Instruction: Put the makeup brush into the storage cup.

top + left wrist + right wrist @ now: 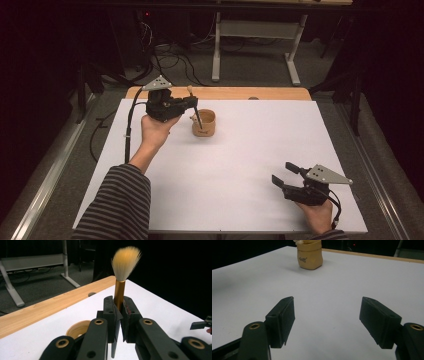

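My left gripper [192, 102] is shut on a makeup brush [197, 116] and holds it upright, bristles up. In the left gripper view the brush's gold ferrule [119, 293] sits between the closed jaws of the left gripper [117, 300], under tan bristles with white tips. The dark handle hangs below, just beside a small tan pouch-like cup [204, 124], whose open mouth [78, 328] shows left of the jaws. My right gripper [285, 172] rests open near the table's front right. Nothing lies between the jaws of the right gripper [327, 302]. The cup [309, 253] stands far ahead of it.
A white sheet [240, 165] covers the wooden table [225, 93], whose bare far edge has a small hole [253, 98]. A pale item pokes from the cup's rim [298, 242]. Beyond the table stand a desk frame [260, 35] and floor cables [175, 55].
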Demonstrator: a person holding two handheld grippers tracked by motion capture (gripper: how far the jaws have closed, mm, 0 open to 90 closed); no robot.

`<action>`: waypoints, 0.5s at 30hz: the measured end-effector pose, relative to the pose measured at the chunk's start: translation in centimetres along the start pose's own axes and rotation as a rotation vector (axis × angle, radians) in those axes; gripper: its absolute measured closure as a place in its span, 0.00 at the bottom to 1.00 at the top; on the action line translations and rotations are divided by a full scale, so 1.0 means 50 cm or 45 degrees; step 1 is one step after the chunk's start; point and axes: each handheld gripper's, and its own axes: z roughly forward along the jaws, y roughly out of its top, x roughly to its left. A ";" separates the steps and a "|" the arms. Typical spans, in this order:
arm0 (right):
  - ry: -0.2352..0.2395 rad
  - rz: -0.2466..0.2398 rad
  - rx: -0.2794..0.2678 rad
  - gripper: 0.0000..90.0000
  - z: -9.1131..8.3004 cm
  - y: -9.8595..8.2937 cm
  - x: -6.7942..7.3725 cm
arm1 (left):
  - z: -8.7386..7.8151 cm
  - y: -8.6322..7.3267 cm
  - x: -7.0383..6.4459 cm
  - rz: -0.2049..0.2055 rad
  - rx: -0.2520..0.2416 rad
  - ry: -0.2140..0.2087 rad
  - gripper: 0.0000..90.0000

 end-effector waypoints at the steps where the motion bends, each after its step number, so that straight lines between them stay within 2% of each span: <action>1: -0.001 -0.002 0.001 0.33 0.000 0.000 0.000 | 0.002 0.000 0.001 0.003 0.003 0.001 0.93; 15: 0.003 0.006 0.006 0.33 0.001 0.000 0.000 | 0.027 0.000 0.018 -0.011 0.014 0.036 0.93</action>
